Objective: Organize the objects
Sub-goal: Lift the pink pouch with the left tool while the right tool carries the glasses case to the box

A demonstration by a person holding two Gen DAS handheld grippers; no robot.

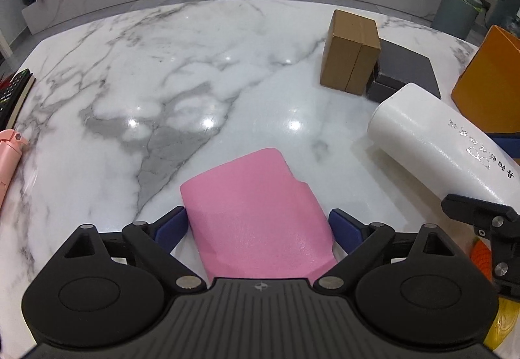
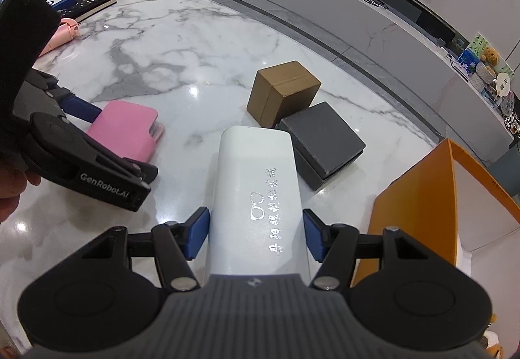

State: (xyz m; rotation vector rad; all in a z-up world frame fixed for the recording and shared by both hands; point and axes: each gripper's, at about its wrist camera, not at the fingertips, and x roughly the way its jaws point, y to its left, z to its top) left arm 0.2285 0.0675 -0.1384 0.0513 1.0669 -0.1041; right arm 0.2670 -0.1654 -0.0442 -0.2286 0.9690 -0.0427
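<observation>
Nearest your left camera, the pink case (image 1: pixel 253 216) lies flat on the marble table (image 1: pixel 146 73), between the spread jaws of your left gripper (image 1: pixel 258 225); the blue pads (image 1: pixel 344 225) stand just clear of its sides, so nothing is pinched. Your right gripper (image 2: pixel 256 235) pinches the white box (image 2: pixel 260 183), its pads pressed on both long sides.

Landmark: the brown carton (image 2: pixel 281 92). The dark box (image 2: pixel 321 141) touches its near side; the orange box (image 2: pixel 419 196), open-topped, stands beyond the dark box to the right; the pink case lies well to the carton's left.

Step, as judged: the case looks set down and released, while the white box awaits placing. Next, lift your left gripper straight off, then carry the white box to its place, perhaps the orange box.

Writing: "GenRobot.AI" on the left gripper's side; silver Chinese characters and a glasses logo on the white box, too small to read.
</observation>
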